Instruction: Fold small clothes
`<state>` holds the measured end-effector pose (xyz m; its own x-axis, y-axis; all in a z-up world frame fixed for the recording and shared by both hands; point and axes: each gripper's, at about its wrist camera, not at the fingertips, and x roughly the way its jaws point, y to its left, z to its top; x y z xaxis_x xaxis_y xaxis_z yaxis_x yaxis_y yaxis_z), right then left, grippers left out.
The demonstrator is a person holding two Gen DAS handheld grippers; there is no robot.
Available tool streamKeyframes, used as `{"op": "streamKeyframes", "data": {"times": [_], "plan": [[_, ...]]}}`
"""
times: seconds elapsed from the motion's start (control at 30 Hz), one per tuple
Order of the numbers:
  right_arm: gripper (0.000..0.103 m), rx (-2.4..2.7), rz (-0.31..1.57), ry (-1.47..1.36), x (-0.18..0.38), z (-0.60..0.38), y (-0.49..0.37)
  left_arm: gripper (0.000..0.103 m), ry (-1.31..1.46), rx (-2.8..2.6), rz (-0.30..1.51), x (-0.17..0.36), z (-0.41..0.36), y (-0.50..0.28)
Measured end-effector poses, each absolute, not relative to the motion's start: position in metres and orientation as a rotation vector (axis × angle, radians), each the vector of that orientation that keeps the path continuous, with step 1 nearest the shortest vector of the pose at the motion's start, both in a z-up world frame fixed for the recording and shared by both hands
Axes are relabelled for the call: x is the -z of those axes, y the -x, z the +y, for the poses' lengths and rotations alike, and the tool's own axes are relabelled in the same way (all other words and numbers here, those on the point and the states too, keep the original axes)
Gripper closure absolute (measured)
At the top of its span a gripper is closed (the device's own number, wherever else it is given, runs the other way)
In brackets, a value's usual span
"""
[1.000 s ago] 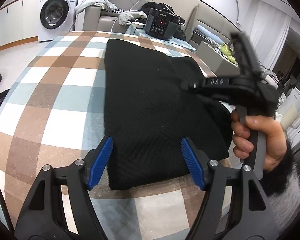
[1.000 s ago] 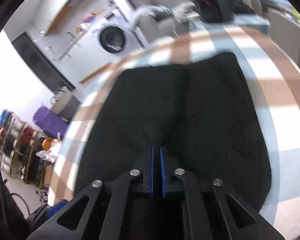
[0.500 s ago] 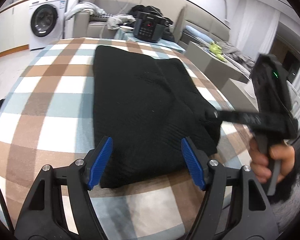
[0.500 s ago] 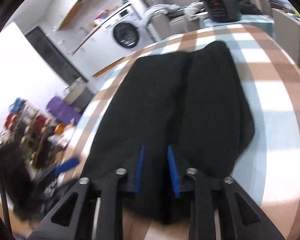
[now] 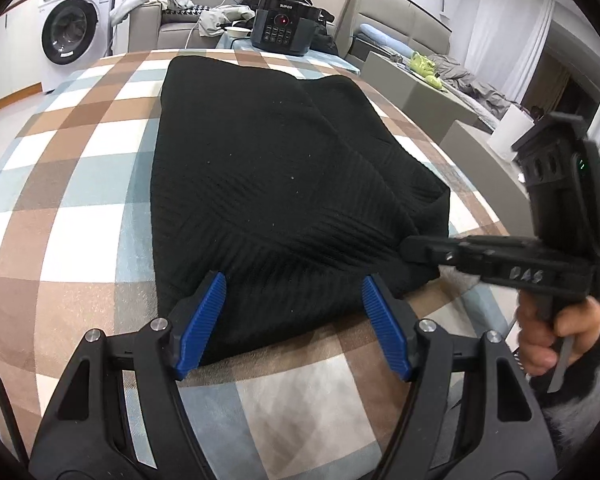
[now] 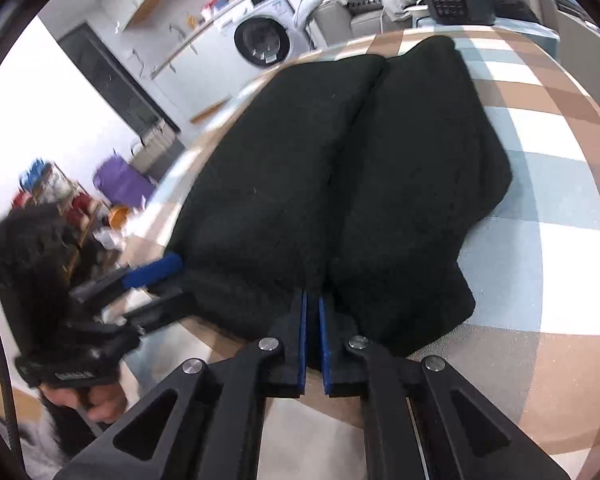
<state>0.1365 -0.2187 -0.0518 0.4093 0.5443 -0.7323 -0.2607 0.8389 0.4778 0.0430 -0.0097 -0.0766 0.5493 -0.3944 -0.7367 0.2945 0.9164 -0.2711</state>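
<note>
Both wrist cameras look steeply down along their tongs, close over the same black garment point(image 5: 268, 184) from adjacent sides.

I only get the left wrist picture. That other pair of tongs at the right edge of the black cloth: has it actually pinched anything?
Observer: Yes. In the right wrist view the right tongs have just closed, blue pads almost together on the near hem of the black knitted garment.
Operator: Where on the hem?
Observer: Right where the crease between its two folded halves ends.
Operator: Anything off to the left I can't see?
Observer: A purple bundle, low down beside the checked table.
</note>
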Motion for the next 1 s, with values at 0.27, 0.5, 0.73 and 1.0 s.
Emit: {"op": "streamKeyframes", "data": {"times": [0.27, 0.5, 0.73, 1.0], "plan": [[0.084, -0.349, 0.956, -0.409, 0.035, -0.275, -0.112, 0.035, 0.175, 0.368, 0.883, 0.064, 0.011, -0.034], [0.079, -0.355, 0.946, -0.5, 0.041, -0.279, -0.124, 0.035, 0.208, 0.325, 0.882, 0.061, 0.02, -0.041], [0.093, -0.268, 0.978, -0.521, 0.057, -0.278, -0.143, 0.035, 0.19, 0.312, 0.883, 0.059, 0.016, -0.045], [0.082, -0.29, 0.941, -0.578, 0.044, -0.297, -0.134, 0.035, 0.212, 0.275, 0.903, 0.064, 0.024, -0.056]]}}
